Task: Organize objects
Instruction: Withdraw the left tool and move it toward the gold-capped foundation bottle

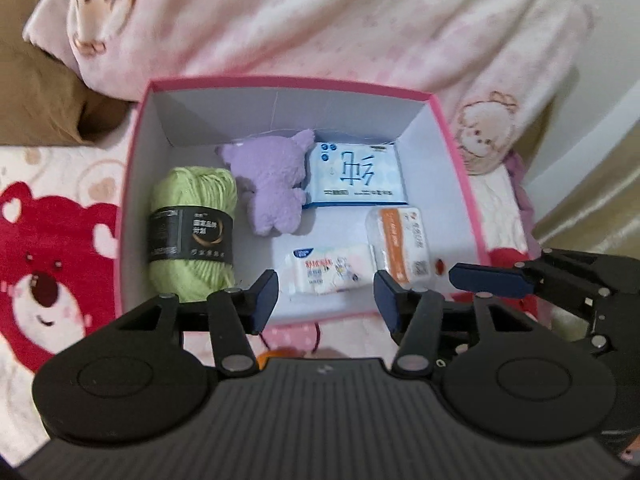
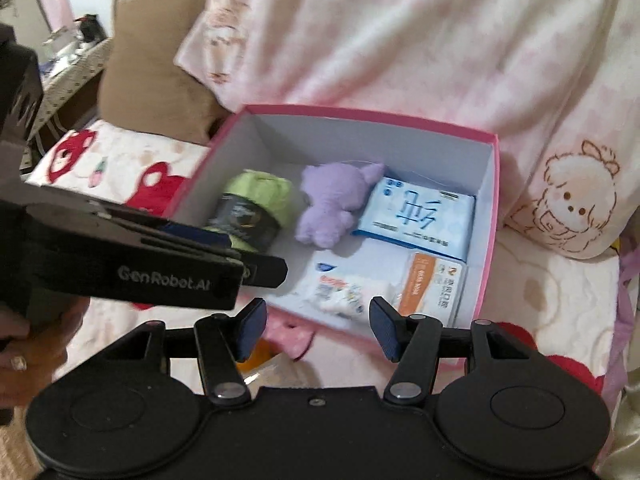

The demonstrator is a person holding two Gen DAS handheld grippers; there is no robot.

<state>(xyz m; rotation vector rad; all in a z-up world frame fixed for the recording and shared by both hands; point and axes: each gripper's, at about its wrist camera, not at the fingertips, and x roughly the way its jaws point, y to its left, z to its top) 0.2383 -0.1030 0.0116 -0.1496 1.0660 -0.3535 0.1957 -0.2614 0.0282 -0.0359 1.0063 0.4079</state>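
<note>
Left wrist view first: your left tool [image 1: 326, 300] is spread wide with nothing between its pads, hovering at the near edge of the pink box [image 1: 452, 128], which fills the middle of the frame on the bed [image 1: 52, 160]. Inside, the green yarn [image 1: 192, 232] stands along the left wall, the purple plush [image 1: 272, 184] sits centre, the blue tissue pack [image 1: 356, 172] lies at the back right, the white wipes pack [image 1: 328, 272] lies straight ahead of your pads with its long axis across the frame, and the orange-striped pack [image 1: 400, 240] runs front to back by the right wall. Your right tool [image 1: 492, 280] pokes in at the right edge; from here you can't tell its spread.

Right wrist view now: your right tool [image 2: 316, 330] is also spread and empty, low centre of the frame, over the box's near rim. The left tool [image 2: 256, 272] cuts in from the left, over the yarn side. Just below your pads, outside the box, an orange-and-clear item [image 2: 264, 364] peeks out, mostly hidden. If that is the next thing to stow, it lies under and slightly left of this tool, and both tools look about equally near.
</note>
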